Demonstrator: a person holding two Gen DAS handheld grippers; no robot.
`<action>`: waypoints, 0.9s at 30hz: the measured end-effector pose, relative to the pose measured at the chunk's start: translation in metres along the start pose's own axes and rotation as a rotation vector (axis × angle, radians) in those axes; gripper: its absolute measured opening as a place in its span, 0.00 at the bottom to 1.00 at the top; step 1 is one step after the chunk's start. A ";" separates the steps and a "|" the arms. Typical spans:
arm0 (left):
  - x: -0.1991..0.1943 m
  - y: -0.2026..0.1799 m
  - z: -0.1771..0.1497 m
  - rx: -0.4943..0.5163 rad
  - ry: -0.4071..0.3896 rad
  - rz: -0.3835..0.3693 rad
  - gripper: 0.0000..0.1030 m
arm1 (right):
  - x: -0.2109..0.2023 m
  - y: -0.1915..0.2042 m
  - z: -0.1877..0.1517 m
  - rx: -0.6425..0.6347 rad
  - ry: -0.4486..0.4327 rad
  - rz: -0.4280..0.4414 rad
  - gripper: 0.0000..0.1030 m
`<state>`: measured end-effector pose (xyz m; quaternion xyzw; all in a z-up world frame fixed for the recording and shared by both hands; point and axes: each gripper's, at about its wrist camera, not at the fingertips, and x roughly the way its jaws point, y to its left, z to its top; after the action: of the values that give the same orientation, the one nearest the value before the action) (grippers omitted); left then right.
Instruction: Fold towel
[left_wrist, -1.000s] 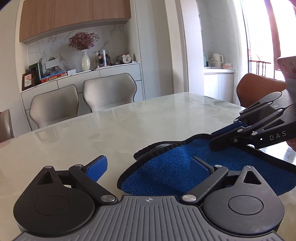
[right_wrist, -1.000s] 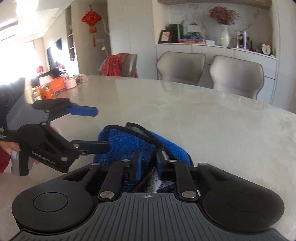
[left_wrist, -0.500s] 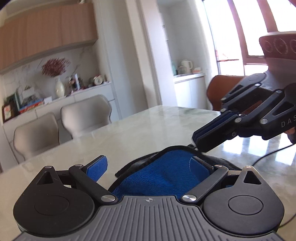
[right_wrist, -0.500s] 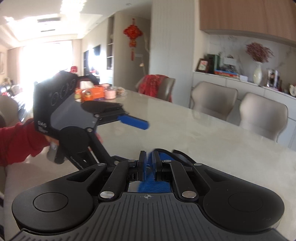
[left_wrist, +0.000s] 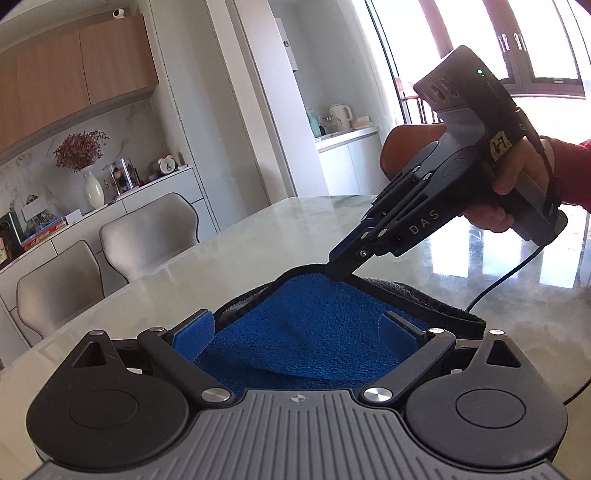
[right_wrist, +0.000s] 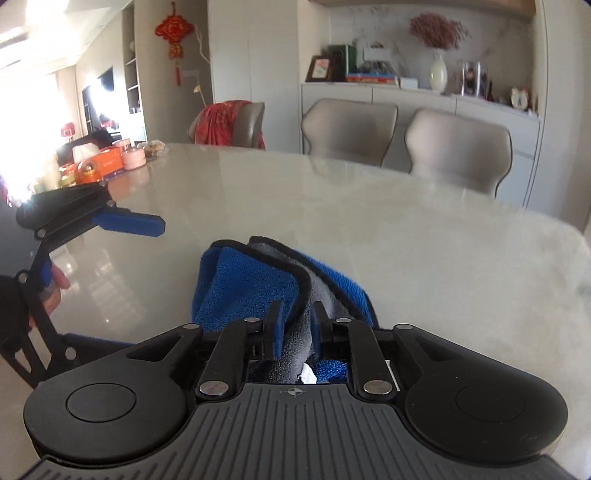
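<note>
Blue terry cloth with a black bound hem and a grey reverse, the small towel (left_wrist: 314, 332) lies bunched on the pale marble-look table (right_wrist: 369, 221), one corner drawn up into a peak. At that peak the right gripper (left_wrist: 338, 271), a black two-finger tool with blue pads, has its jaws clenched on the hem; from its own camera the grey and blue layers (right_wrist: 258, 280) run up between the two pads, which stand close together with cloth in the gap. White letters "DAS" are printed on its side, and a pale sticker with a handwritten mark that I cannot read sits near the grip, where a hand in a red sleeve (left_wrist: 517, 177) holds it; a small green light glows on the housing. A black cable (left_wrist: 517, 273) trails from the handle across the tabletop. The left gripper (left_wrist: 299, 332), of the same black build, hangs just over the near side of the towel with its jaws spread wide and nothing between the blue pads. From the right camera it comes in at the left edge, its upper blue pad (right_wrist: 129, 223) held above bare table. Beyond the towel the tabletop runs bare to its far curved rim, with open surface to the right as well. Beige padded chairs (right_wrist: 458, 147) stand at the far side, and orange boxes (right_wrist: 107, 164) cluster at the table's left end.
</note>
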<state>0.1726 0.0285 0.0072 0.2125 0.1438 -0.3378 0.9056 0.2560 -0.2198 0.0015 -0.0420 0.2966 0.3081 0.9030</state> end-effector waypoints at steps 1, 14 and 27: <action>0.001 0.001 -0.001 0.000 0.001 -0.001 0.95 | 0.004 -0.003 0.000 0.017 0.007 0.018 0.33; 0.002 0.008 -0.010 -0.003 0.013 -0.013 0.95 | 0.001 0.029 -0.009 -0.160 -0.077 0.040 0.14; -0.029 -0.001 -0.006 0.044 -0.024 -0.010 0.95 | -0.052 0.082 -0.017 -0.340 -0.161 0.098 0.11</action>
<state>0.1495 0.0465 0.0134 0.2276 0.1263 -0.3480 0.9006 0.1669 -0.1860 0.0251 -0.1546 0.1688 0.3998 0.8876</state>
